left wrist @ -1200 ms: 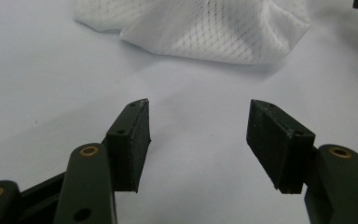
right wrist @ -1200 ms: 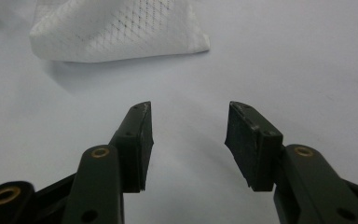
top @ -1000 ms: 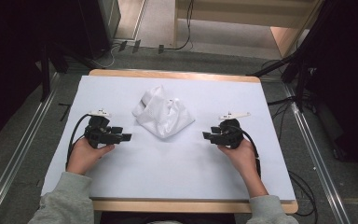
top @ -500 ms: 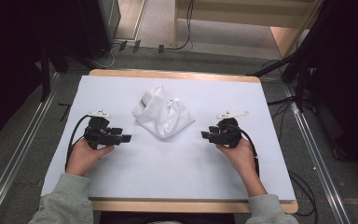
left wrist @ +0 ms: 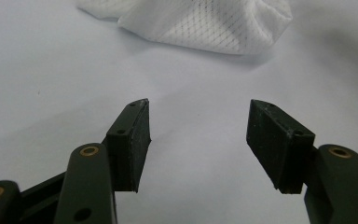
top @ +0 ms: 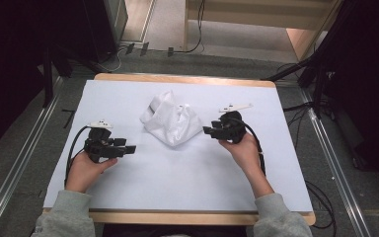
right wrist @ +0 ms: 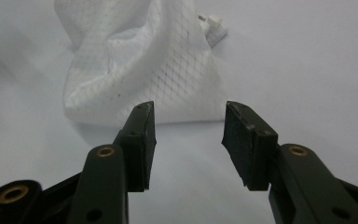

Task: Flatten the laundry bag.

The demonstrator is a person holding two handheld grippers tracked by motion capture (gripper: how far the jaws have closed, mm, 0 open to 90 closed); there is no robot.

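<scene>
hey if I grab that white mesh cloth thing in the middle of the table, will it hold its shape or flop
The white mesh cloth lies crumpled in soft folds, so it will likely flop and drape. Thin fabric suggests it's light. A push would probably bunch it, not slide it whole.

We see a table [top: 187, 217] with a light wooden edge, its top covered almost wholly by a white sheet [top: 177, 182] that leaves the wood bare only along the near and far rims. Taking the sheet as our landmark, a crumpled white mesh cloth [top: 170, 121] lies directly on it, in its far half and close to the middle between its left and right edges. We find the cloth bunched into folds and standing up a little from the sheet. A fine diamond grid shows on its fabric [right wrist: 144, 60] in the right gripper view, and a small white tab [right wrist: 214, 24] sits at its far side.
</scene>
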